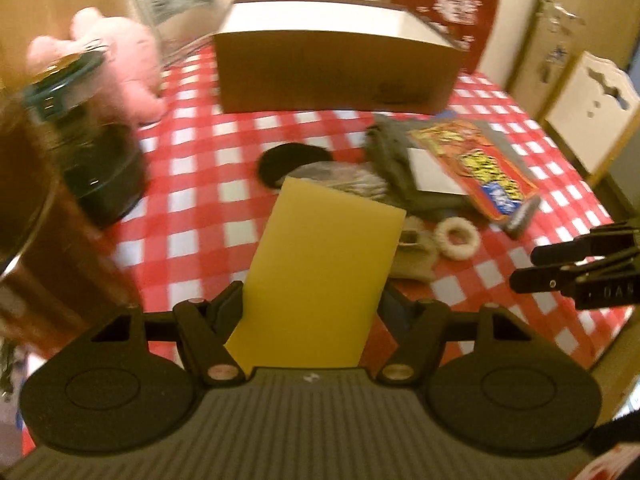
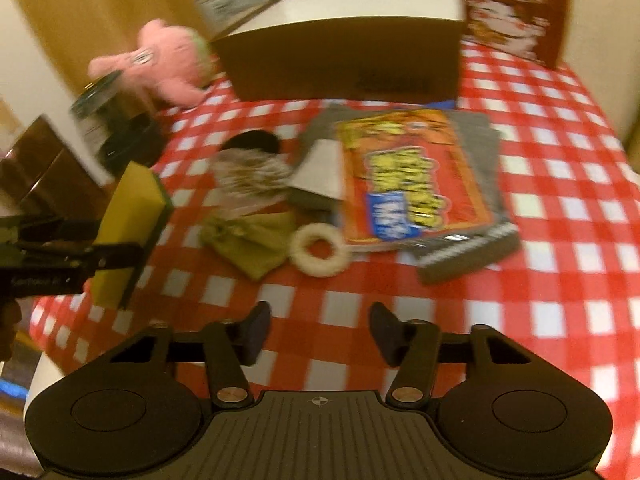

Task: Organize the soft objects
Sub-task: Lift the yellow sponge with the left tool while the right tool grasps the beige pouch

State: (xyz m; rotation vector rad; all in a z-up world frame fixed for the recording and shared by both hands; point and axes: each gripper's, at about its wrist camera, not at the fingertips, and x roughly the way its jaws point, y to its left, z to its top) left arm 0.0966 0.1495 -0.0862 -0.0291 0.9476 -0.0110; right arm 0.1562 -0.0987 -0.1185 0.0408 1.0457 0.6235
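My left gripper point(image 1: 310, 304) is shut on a yellow sponge point(image 1: 324, 272) and holds it above the checked tablecloth; the sponge also shows in the right wrist view point(image 2: 128, 224), with a dark green underside. My right gripper point(image 2: 318, 328) is open and empty above the cloth, and its fingers point(image 1: 560, 264) show at the right edge of the left wrist view. On the cloth lie a white ring point(image 2: 318, 250), an olive cloth pouch point(image 2: 252, 240), a striped fabric bundle point(image 2: 250, 176), a black soft piece point(image 2: 252, 144) and a pink plush toy point(image 2: 168, 60).
A cardboard box point(image 2: 344, 56) with a white inside stands at the back of the table. An orange snack packet point(image 2: 416, 176) lies on grey folded items point(image 2: 472, 256). A dark jar point(image 1: 92, 160) stands at the left. A red bag point(image 1: 448, 8) stands behind the box.
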